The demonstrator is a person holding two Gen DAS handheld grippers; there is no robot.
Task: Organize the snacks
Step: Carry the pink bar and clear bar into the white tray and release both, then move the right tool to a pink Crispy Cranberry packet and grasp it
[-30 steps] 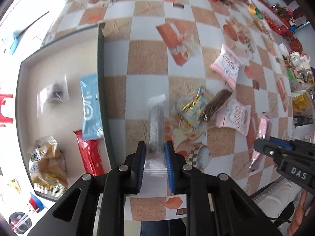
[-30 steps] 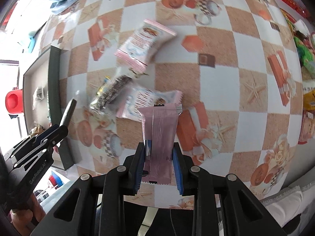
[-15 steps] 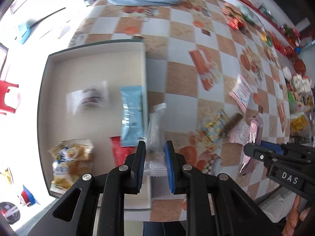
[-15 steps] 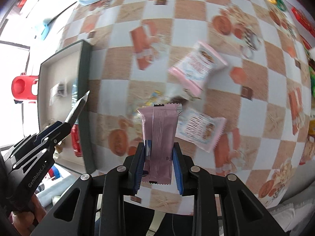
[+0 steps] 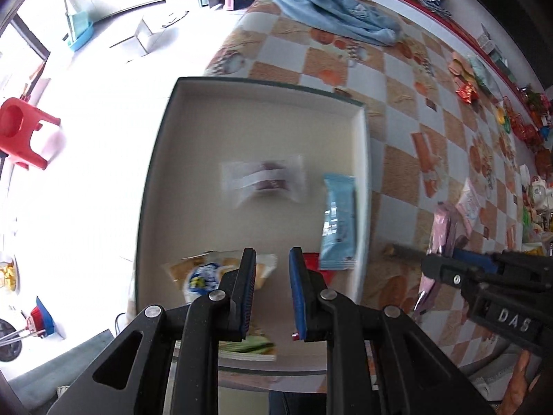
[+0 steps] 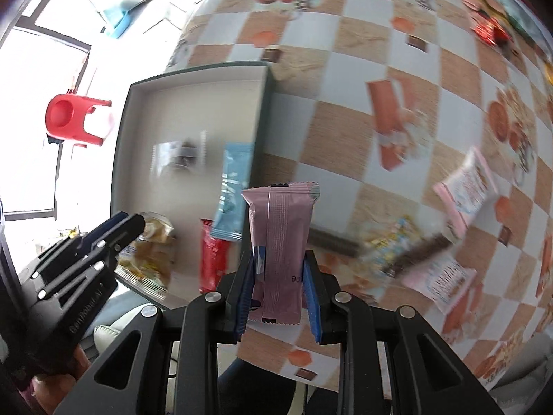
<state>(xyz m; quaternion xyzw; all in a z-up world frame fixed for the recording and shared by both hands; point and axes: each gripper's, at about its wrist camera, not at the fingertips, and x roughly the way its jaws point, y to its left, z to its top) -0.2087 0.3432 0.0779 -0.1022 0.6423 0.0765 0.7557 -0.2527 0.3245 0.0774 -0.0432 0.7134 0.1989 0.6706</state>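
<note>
My left gripper [image 5: 272, 263] hangs over the near part of a shallow box [image 5: 262, 121] and is open, with nothing between its fingers. The box holds a blue packet [image 5: 338, 218], a red packet [image 5: 312, 266], a clear-wrapped dark snack [image 5: 264, 181] and a yellow bread bag [image 5: 207, 276]. My right gripper [image 6: 279, 269] is shut on a pink wrapped bar [image 6: 280, 238], held upright just right of the box's right wall [image 6: 264, 131]. The left gripper also shows at the left of the right wrist view [image 6: 128, 224].
Loose snacks lie on the checkered tablecloth to the right: a pink-white packet [image 6: 465, 186], a dark bar [image 6: 425, 249], a yellow candy bag [image 6: 390, 238] and another white packet [image 6: 446, 280]. A blue cloth [image 5: 331, 20] lies at the table's far end. A red stool [image 5: 24, 131] stands on the floor.
My left gripper moved left over the box and opened; the clear-wrapped snack it held is gone from its fingers. My right gripper moved left toward the box with the pink bar.
</note>
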